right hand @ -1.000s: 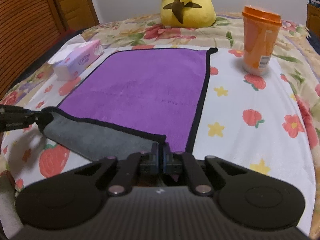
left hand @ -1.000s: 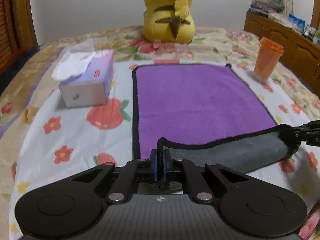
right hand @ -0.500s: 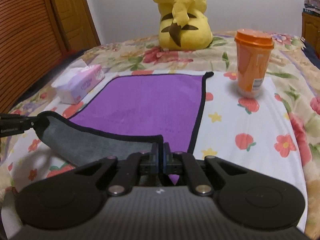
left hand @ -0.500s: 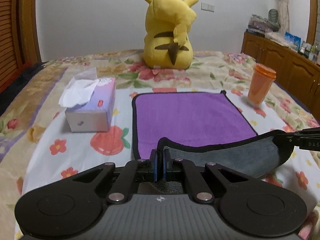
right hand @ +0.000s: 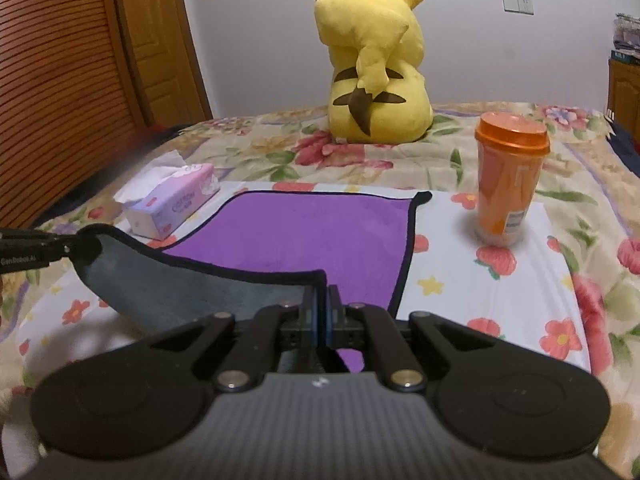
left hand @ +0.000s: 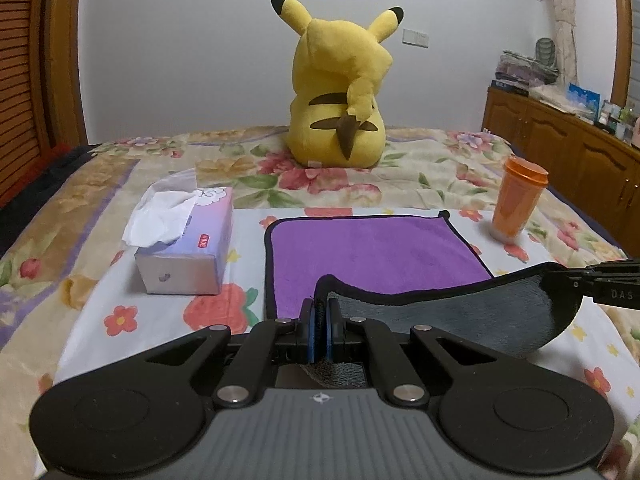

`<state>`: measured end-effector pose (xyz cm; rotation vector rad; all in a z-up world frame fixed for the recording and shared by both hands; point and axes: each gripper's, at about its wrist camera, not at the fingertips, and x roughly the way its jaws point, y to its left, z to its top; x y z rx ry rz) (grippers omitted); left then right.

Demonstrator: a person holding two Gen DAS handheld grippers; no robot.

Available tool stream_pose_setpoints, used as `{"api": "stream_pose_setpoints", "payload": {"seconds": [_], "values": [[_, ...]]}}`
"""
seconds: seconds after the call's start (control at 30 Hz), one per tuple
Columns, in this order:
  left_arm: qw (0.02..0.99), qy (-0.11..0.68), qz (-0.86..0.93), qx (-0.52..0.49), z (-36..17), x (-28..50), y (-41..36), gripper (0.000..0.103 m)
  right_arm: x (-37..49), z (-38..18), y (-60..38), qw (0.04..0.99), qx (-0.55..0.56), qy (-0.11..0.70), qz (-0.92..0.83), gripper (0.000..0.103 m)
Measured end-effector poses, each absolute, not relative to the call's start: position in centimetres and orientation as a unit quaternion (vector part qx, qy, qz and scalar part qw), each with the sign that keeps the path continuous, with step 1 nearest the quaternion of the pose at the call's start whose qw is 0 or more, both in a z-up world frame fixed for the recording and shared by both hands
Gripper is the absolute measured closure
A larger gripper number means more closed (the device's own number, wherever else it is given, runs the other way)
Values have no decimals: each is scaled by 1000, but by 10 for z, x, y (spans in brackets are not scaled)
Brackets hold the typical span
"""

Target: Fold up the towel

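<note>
1. The towel (left hand: 372, 248) lies spread on the bed (left hand: 420, 176) ahead of both jaws, purple side up, with its near edge lifted so the grey underside shows as a sagging band between the two tools.
2. The left gripper (left hand: 319, 320) has its jaws pressed together on the near left corner; the right gripper (right hand: 320, 314) is clamped likewise on the near right corner.
3. The cloth looks soft, light and limp: it droops between the grips, so it should follow the corners easily but will bunch if they drift together.
4. Corners on the dark hem seem the best hold; the plush pile looks unlikely to slip, and nothing about it is fragile.
5. The fold likely calls for carrying both corners forward, evenly, to the far edge.
6. Left of the left jaws and further ahead sits a tissue box (left hand: 188, 248); ahead and right of the right jaws stands an orange cup (right hand: 508, 184), just beside the towel's far corner.
7. A yellow plush toy (left hand: 340, 92) sits well beyond.
</note>
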<state>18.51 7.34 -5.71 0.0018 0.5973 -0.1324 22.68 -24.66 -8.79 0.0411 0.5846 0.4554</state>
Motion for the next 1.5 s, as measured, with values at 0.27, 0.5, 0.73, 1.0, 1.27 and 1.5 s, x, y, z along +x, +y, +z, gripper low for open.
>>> {"api": "stream_pose_setpoints", "payload": {"seconds": [0.27, 0.5, 0.73, 1.0, 1.27, 1.5], "values": [[957, 284, -61, 6, -57, 195, 71, 95, 235, -89, -247, 935, 9, 276, 222, 98], [959, 278, -60, 14, -58, 206, 67, 95, 244, -92, -248, 938, -2, 271, 217, 98], [959, 275, -61, 24, -63, 219, 62, 95, 253, -96, -246, 940, -14, 265, 216, 98], [959, 277, -60, 31, -72, 234, 60, 95, 265, -102, -245, 941, -25, 260, 216, 98], [959, 276, -58, 36, -78, 246, 59, 95, 277, -110, -243, 940, -38, 260, 215, 98], [961, 269, -58, 36, -75, 257, 58, 95, 288, -107, -245, 943, -41, 251, 214, 98]]}}
